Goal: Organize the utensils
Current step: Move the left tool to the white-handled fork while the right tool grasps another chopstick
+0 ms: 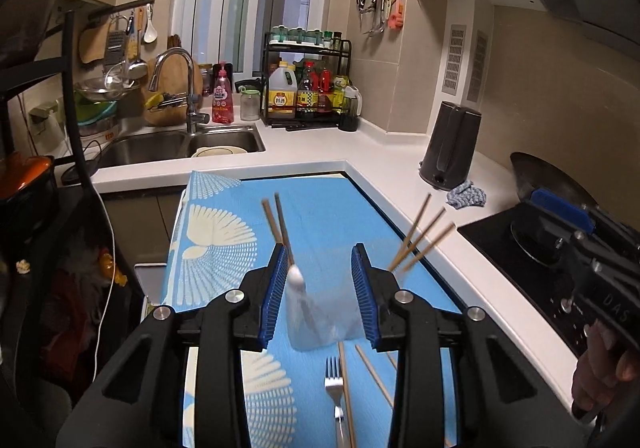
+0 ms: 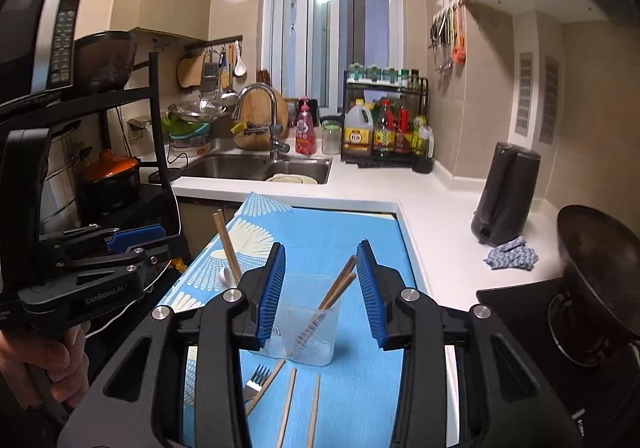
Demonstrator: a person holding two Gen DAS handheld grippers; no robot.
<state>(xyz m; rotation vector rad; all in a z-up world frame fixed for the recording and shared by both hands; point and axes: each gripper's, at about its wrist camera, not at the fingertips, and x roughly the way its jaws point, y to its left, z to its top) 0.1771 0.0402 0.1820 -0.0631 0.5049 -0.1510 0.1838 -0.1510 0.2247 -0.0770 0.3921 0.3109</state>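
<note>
- On the blue patterned cloth (image 2: 352,248) that covers the worktop stands a clear plastic cup (image 2: 308,322), upright, with several wooden chopsticks (image 2: 336,286) leaning out of it.
- Just in front of the cup a fork (image 2: 256,382) and loose chopsticks (image 2: 289,404) lie flat on the cloth.
- Either side of the cup sit the blue pads of the right gripper (image 2: 322,290), released and not pressing on it.
- From the other camera the left gripper (image 1: 320,288) is likewise parted, holding nothing; the cup (image 1: 324,312) is blurred there, so contact is hard to judge.
- Beyond the cloth runs a white counter (image 2: 432,240) with a dark kettle (image 2: 506,191), a crumpled rag (image 2: 512,258) and a steel sink (image 2: 256,165).
- At right a wok (image 2: 600,248) sits on the hob.
</note>
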